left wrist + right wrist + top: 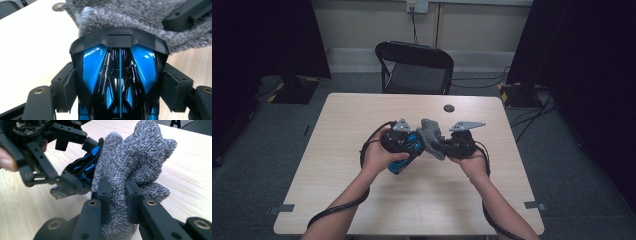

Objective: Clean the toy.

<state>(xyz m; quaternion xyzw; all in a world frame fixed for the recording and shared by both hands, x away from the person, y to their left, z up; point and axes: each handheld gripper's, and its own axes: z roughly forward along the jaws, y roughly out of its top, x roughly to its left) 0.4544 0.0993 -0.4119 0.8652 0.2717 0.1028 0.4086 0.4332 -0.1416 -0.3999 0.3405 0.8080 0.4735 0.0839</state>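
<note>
Above the middle of the table [362,115], my left gripper [404,142] is shut on a glossy blue and black toy car [406,152]. In the left gripper view the car [119,75] sits nose-up between the two pads, which press on its sides. My right gripper [447,146] is shut on a bunched grey fluffy cloth [432,135]. The right gripper view has the cloth [135,162] squeezed between my jaws, its free end pressed against the car [85,167]. The cloth [130,15] covers the car's front edge.
A small dark round disc [448,108] lies on the table beyond the grippers. A black folding chair [417,67] stands at the far edge. Black curtains hang on both sides, and cables run over the floor at right.
</note>
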